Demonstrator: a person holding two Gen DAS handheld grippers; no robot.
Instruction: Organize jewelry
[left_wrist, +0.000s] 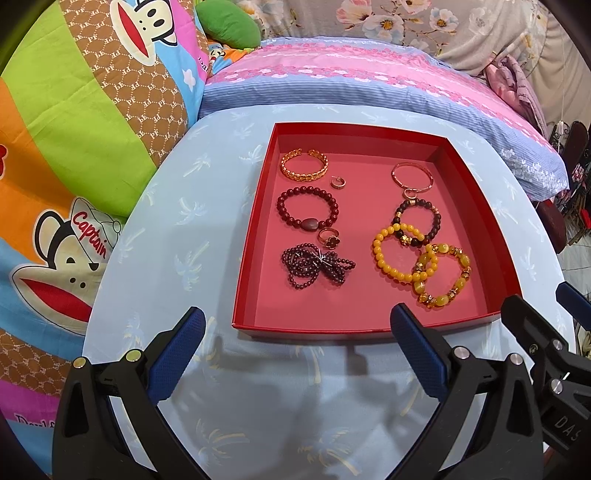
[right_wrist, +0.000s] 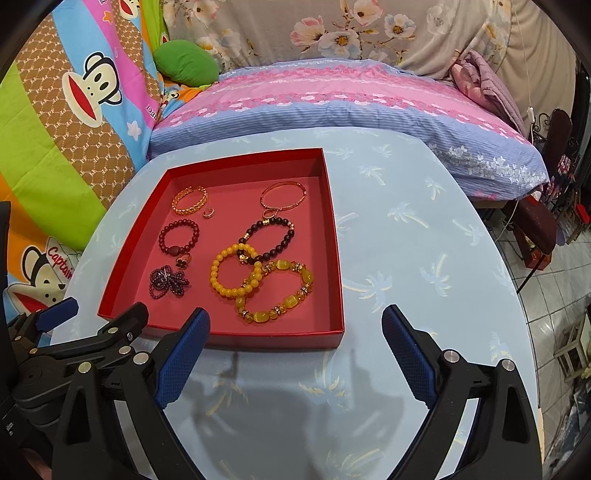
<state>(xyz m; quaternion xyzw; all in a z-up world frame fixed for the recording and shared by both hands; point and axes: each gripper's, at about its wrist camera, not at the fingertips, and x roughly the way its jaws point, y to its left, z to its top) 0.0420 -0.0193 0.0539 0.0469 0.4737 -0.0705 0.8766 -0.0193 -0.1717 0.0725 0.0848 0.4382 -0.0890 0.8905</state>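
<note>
A shallow red tray (left_wrist: 476, 206) with a pink floor is set on a round table covered in pale blue palm-print cloth (left_wrist: 177, 229). All jewelry is seen inside the tray, in two loose columns.

Left column, far to near: gold chain-link cuff (left_wrist: 304, 167); small gold hoop ring (left_wrist: 336, 182) just beside it; dark red bead bracelet (left_wrist: 307, 209) with one larger oval stone; gold ring with dark flower face (left_wrist: 328, 238), touching that bracelet; bunched strand of small dark red beads (left_wrist: 317, 264).

Right column: thin rose-gold bangle (left_wrist: 412, 177) with a small ring at its near edge; black bead bracelet with gold charms (left_wrist: 417, 221); yellow bead bracelet (left_wrist: 402, 258), overlapping the black one; amber chunky bracelet (left_wrist: 445, 277), overlapping the yellow one.

Left gripper (left_wrist: 297, 334) is held spread wide and empty, just short of the tray's near wall, fingers apart from all jewelry. Right gripper (right_wrist: 295, 332) is likewise spread wide and empty, at the tray's near right corner; the amber bracelet lies nearest to it, untouched.
</note>
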